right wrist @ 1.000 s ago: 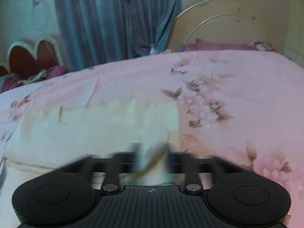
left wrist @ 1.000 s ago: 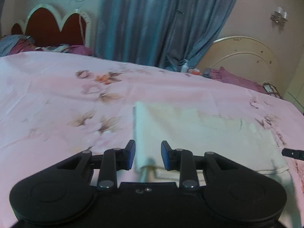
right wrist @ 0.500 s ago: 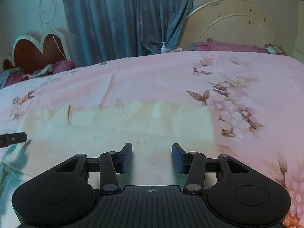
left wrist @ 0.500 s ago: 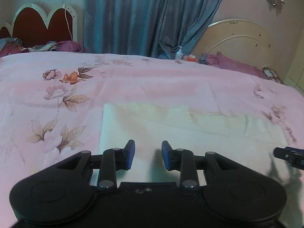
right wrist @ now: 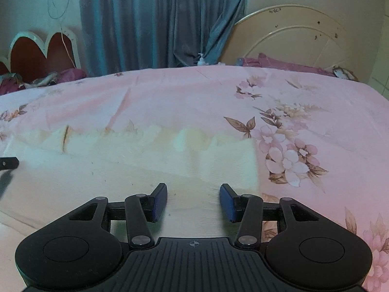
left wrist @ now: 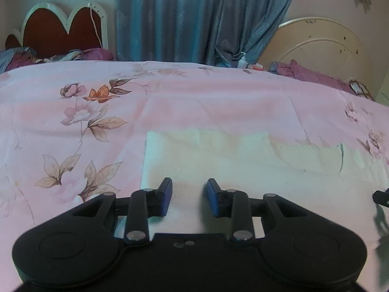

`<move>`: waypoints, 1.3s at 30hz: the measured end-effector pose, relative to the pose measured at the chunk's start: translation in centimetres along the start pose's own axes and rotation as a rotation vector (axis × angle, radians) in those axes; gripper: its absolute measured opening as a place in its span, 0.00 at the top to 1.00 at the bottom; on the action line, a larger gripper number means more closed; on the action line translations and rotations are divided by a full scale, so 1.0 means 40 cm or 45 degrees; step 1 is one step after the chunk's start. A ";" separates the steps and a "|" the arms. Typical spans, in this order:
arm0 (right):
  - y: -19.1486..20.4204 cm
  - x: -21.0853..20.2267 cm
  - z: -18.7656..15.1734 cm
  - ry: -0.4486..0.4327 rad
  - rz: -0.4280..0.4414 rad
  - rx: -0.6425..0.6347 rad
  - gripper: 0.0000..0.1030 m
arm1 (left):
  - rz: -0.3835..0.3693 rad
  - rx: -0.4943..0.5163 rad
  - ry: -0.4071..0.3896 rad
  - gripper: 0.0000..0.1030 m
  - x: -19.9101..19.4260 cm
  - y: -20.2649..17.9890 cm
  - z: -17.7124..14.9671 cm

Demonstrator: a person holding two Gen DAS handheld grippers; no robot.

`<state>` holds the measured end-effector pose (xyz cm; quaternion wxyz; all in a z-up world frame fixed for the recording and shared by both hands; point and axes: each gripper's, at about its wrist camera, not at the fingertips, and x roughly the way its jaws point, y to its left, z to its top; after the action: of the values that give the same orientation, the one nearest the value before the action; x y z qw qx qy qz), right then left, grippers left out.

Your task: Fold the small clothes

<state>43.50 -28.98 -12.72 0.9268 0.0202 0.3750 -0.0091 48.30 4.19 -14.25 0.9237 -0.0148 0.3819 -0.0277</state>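
A cream garment (left wrist: pixel 243 165) lies flat on the pink floral bedsheet (left wrist: pixel 73 112), folded once with its far layer edge across the middle. It also shows in the right wrist view (right wrist: pixel 145 165). My left gripper (left wrist: pixel 189 198) is open and empty, just above the garment's near left corner. My right gripper (right wrist: pixel 193 203) is open and empty above the garment's near right part. The right gripper's tip (left wrist: pixel 380 197) shows at the right edge of the left wrist view. The left gripper's tip (right wrist: pixel 8 163) shows at the left edge of the right wrist view.
A red scalloped headboard (left wrist: pixel 60 31) with bedding stands at the far left. A blue curtain (left wrist: pixel 194 19) hangs behind the bed. A cream curved headboard (left wrist: pixel 321 48) with a maroon pillow stands far right. A small bottle (right wrist: pixel 201 60) stands beyond the bed.
Both grippers let go of the garment edge after carrying it over, opened, and drew back slightly. The garment now lies flat and folded.
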 end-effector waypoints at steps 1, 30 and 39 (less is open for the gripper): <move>-0.001 0.001 0.000 -0.006 -0.002 -0.006 0.54 | 0.003 0.011 -0.003 0.69 0.001 -0.002 -0.002; -0.003 -0.095 -0.082 0.019 0.027 -0.010 0.54 | -0.062 0.105 0.031 0.58 -0.113 -0.071 -0.104; -0.011 -0.086 -0.071 0.042 0.046 -0.025 0.54 | 0.008 0.143 0.033 0.58 -0.114 -0.099 -0.104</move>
<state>39.04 -29.28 -12.35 0.9206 0.0180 0.3899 0.0115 41.96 0.48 -13.80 0.9181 0.0385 0.3917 -0.0463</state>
